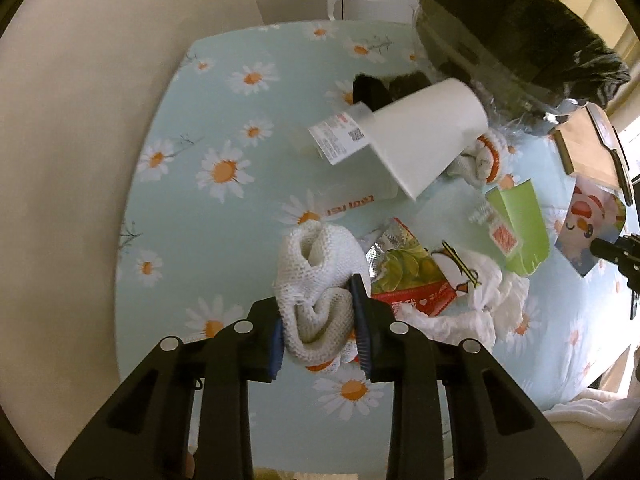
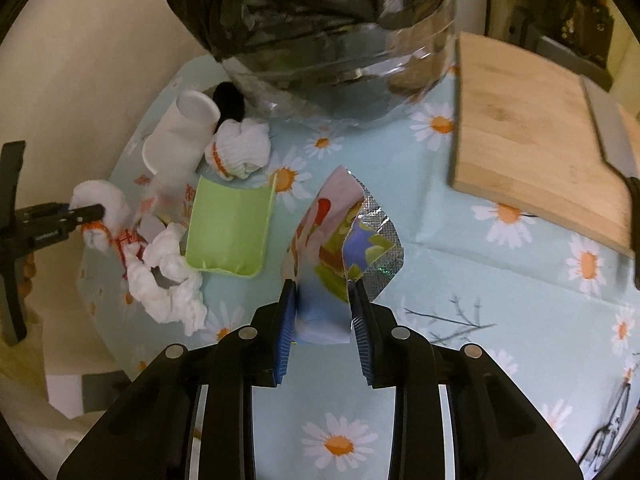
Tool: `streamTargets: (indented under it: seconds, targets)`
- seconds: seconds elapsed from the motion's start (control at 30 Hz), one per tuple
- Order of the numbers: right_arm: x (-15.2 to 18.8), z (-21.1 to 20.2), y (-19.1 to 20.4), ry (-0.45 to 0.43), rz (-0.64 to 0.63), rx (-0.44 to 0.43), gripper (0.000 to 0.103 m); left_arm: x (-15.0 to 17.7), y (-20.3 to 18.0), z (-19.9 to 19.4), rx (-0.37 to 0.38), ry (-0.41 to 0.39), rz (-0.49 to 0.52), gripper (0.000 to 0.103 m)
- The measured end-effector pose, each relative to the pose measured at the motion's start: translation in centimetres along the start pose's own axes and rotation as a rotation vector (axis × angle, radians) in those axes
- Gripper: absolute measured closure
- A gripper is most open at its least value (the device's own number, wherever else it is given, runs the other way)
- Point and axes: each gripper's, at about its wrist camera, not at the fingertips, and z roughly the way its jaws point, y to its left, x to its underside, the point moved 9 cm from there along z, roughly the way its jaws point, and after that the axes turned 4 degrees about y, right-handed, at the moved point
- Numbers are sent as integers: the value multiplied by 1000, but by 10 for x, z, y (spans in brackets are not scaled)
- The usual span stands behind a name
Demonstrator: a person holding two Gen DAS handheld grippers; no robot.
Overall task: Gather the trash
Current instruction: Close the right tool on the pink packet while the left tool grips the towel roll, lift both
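Note:
My left gripper (image 1: 318, 312) is shut on a crumpled white knitted glove (image 1: 316, 276) just above the daisy-print table; it also shows in the right wrist view (image 2: 96, 212). My right gripper (image 2: 324, 308) is shut on a colourful foil snack wrapper (image 2: 340, 240), which also shows in the left wrist view (image 1: 588, 224). The bin with a black trash bag (image 2: 320, 32) stands at the back of the table, seen in the left wrist view too (image 1: 512, 28). Loose trash lies between: a white paper cup (image 1: 424, 132), a green carton (image 2: 228, 232), crumpled tissue (image 2: 168, 280), a red snack packet (image 1: 408, 276).
A wooden cutting board (image 2: 532, 148) with a knife (image 2: 616, 140) lies at the right. A second balled glove (image 2: 240, 152) and a black object (image 2: 230, 100) sit near the bin. The table edge (image 1: 132, 208) borders a cream wall.

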Motion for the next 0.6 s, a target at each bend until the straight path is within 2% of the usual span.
streamTargets:
  seconds: [0.1, 0.2, 0.33, 0.6]
  targets:
    - [7, -9, -3, -15, 14, 29, 77, 3, 1, -14, -15, -22, 8, 73]
    - [11, -23, -6, -34, 16, 40, 77, 7, 1, -22, -44, -8, 34, 74]
    - [16, -38, -10, -65, 26, 26, 77, 5, 2, -35, -87, -43, 77, 73]
    - [13, -84, -24, -176, 21, 94, 77, -8, 1, -63, -101, -104, 115, 73]
